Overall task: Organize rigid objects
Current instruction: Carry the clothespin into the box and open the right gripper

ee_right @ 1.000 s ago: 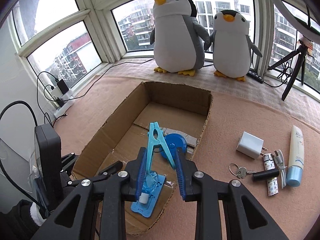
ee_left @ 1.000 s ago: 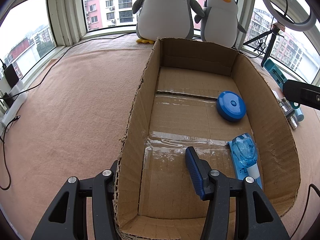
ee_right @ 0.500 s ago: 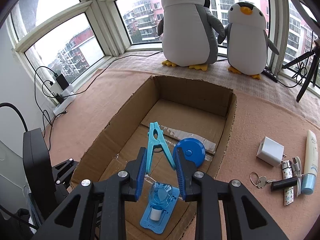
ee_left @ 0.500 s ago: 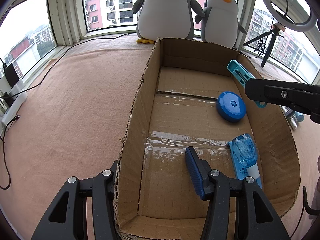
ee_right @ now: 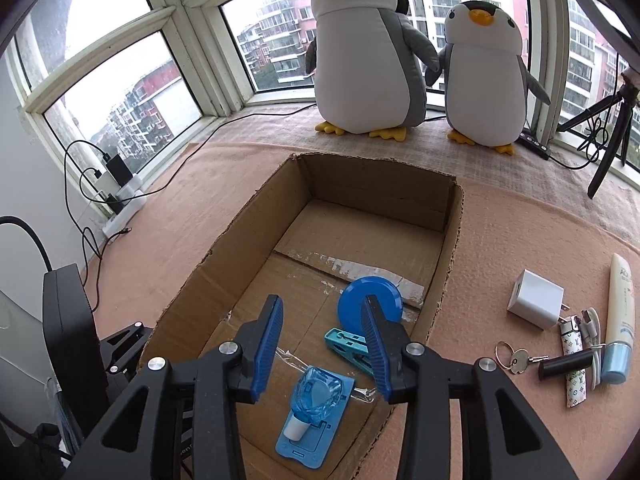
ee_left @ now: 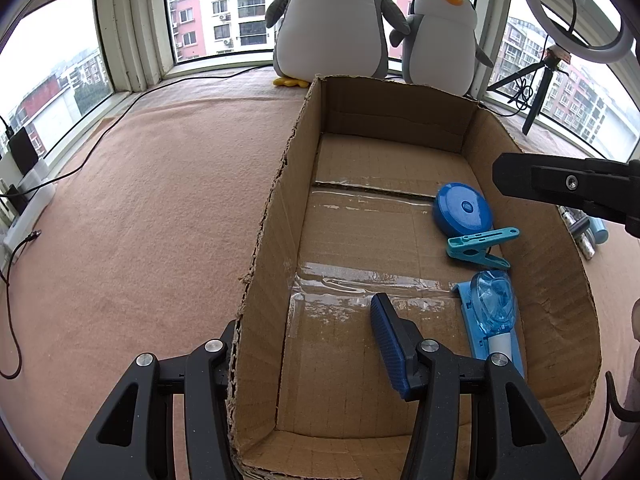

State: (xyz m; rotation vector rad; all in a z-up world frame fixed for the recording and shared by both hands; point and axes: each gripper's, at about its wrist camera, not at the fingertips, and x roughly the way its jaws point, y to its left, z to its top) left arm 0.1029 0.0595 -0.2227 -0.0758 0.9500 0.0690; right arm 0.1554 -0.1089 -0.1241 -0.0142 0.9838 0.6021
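An open cardboard box lies on the tan carpet. On its floor rest a round blue disc, a teal clothespin and a blue blister pack. My right gripper hovers open above the clothespin, holding nothing; its black finger shows over the box's right wall. My left gripper is open and straddles the box's left wall, one finger outside and one inside.
On the carpet right of the box lie a white charger, a cream tube, keys, a patterned lighter and a black cylinder. Two plush penguins stand behind the box. A tripod stands far right.
My right gripper carried the clothespin over the box, then opened. The clothespin now lies on the box floor beside the blue disc. The left gripper has not moved.
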